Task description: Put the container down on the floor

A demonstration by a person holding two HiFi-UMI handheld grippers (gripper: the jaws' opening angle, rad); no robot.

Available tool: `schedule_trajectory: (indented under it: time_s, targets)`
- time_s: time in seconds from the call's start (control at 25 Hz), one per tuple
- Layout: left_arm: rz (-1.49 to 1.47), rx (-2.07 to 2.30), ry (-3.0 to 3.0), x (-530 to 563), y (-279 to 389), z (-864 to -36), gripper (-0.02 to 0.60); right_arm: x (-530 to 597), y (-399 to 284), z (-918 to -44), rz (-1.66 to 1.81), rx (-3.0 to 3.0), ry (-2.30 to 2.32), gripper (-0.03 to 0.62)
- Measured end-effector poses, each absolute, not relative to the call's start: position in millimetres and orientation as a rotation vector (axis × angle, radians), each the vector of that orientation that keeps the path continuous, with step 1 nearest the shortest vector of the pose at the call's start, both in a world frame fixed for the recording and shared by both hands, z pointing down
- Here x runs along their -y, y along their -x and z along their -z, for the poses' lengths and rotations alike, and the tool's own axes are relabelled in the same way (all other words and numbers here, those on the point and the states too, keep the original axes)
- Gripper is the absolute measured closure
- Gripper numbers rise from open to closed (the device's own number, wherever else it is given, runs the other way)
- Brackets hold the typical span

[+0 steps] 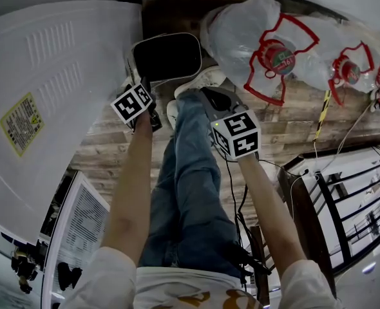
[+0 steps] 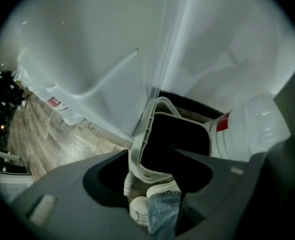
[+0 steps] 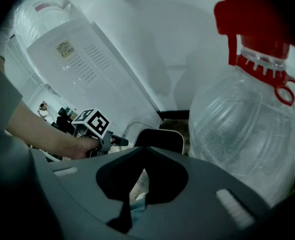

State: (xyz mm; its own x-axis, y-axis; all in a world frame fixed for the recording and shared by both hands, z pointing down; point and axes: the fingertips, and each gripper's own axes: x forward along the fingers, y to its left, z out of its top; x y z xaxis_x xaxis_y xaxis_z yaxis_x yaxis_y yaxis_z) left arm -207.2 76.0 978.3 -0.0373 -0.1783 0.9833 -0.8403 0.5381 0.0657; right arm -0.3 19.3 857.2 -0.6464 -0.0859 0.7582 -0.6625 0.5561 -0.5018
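A tall white plastic appliance with a yellow label fills the left of the head view. Just right of it, the left gripper is held low, its jaws standing apart. The pale rim of the black rectangular container sits between them, close against the left jaw and clear of the right one, which reaches across the dark opening. The container is down at floor level beside the appliance, its mouth turned up towards the head camera, just beyond the person's white shoes. Its base is hidden, so contact with the brown wooden plank floor cannot be confirmed. The blue-jeaned legs run between the two forearms. The right gripper hangs over the right leg with its jaws closed together, nothing between them. Further right lie large clear plastic water bottles with red caps and handles.
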Motion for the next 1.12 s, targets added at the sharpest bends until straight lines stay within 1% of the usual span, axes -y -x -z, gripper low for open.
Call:
schedule_trajectory:
  time_s: [0.44, 0.84, 1.04, 1.12]
  targets:
    - [-0.671, 1.538, -0.979, -60.8, 197.9, -959.6, 0.341, -15.7, 8.6, -838.3, -1.0, 2.134, -0.615, 0.566]
    - [-0.618, 1.544, -1.082, -35.2, 187.1, -920.5, 0.351, 2.4, 6.5, -807.0, -0.923, 2.156, -0.675, 0.566]
    - [-0.569, 1.533, -1.213, -14.0, 170.4, -880.8, 0.368, 7.6, 5.0, -783.7, -0.867, 2.159, -0.708, 0.566]
    - [-0.59, 1.525, -1.285, -7.8, 162.8, -862.0, 0.398, 11.5, 3.2, -774.3, -0.843, 2.157, -0.732, 0.566]
